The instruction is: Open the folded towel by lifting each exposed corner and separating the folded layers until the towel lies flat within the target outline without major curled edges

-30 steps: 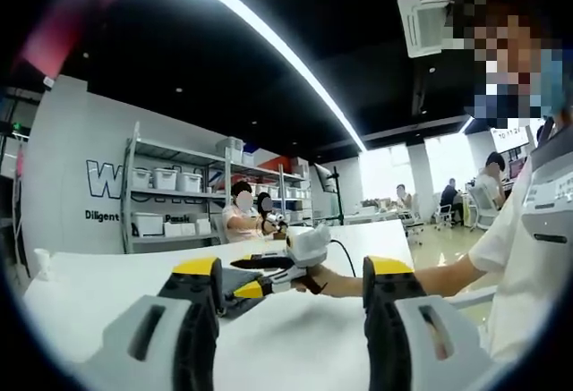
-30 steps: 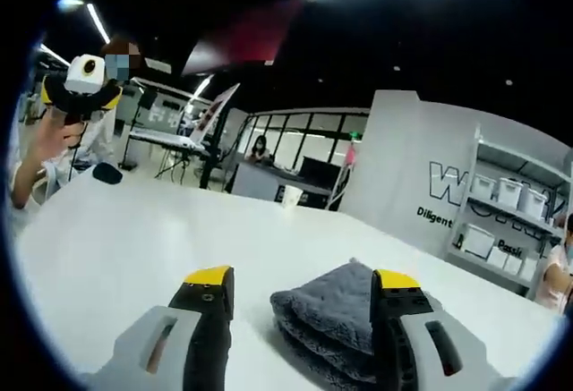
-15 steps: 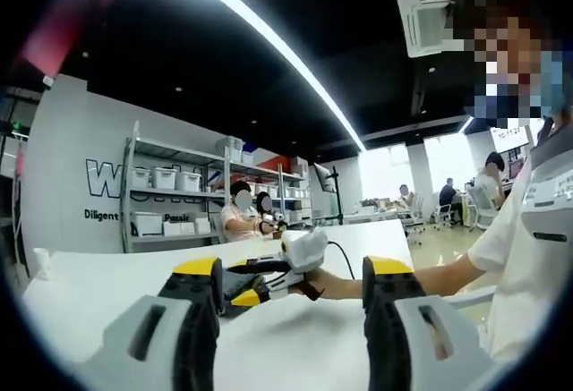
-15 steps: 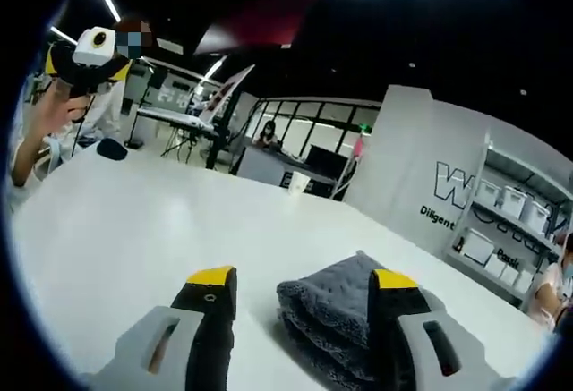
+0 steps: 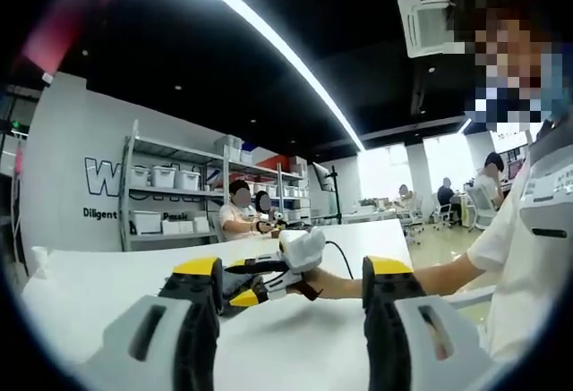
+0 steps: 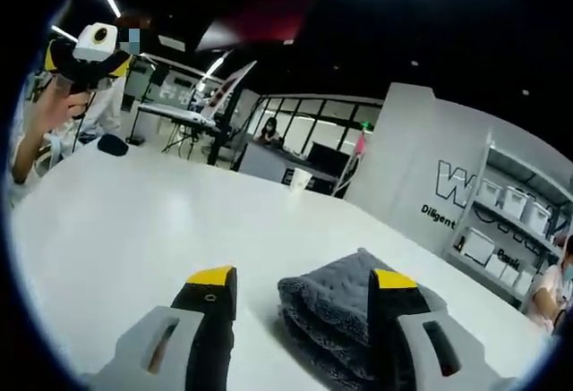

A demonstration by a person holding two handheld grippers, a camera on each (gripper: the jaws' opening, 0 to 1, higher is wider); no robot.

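Apparently empty, both wide-open hand-held grippers (image 5: 291,279) (image 6: 304,288); right jaw partly hides the folded towel (image 6: 336,306).

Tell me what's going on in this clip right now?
A person holds a gripper in each hand over a white table. The right gripper is open and low, close to a grey folded towel, with one jaw in front of the towel's edge; whether it touches is unclear. The left gripper is open too, held up away from the towel. The towel is still folded in layers, nothing lifted yet.
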